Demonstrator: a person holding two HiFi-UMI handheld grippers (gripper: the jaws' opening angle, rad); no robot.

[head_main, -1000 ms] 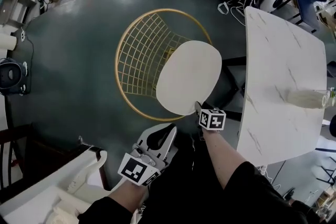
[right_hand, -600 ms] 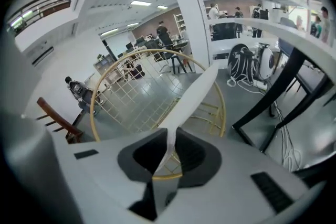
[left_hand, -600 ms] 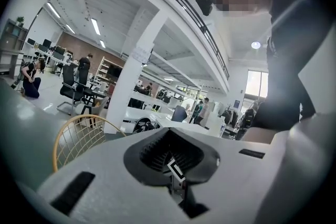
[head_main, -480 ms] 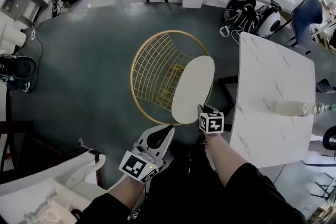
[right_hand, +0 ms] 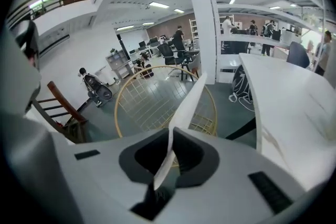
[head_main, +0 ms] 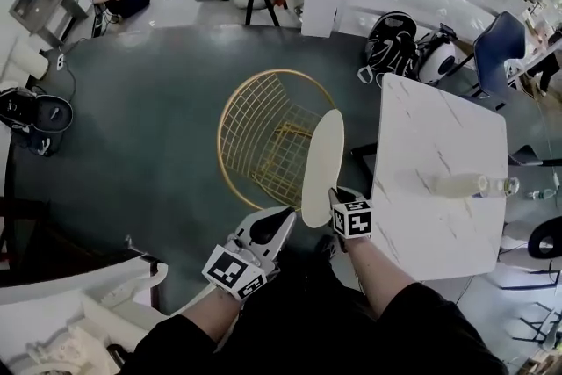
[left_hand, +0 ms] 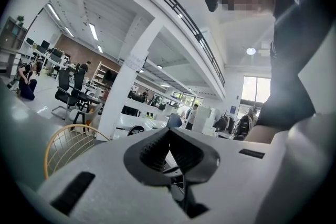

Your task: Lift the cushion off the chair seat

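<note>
Right hand-held gripper (right_hand: 170,135), jaws closing on the cushion (right_hand: 190,99) edge

The right tool (right_hand: 171,131) has the thin white cushion (right_hand: 189,102) between its jaws, and the jaws are closing on its lower edge. The cushion stands on edge, a little tilted, and reaches away from the tool in front of the round gold wire chair (right_hand: 139,99). This chair stands on a dark floor (right_hand: 102,113). A white marbled bench (right_hand: 294,102) is at the right, and a brown wooden chair (right_hand: 55,105) is at the left.
</note>
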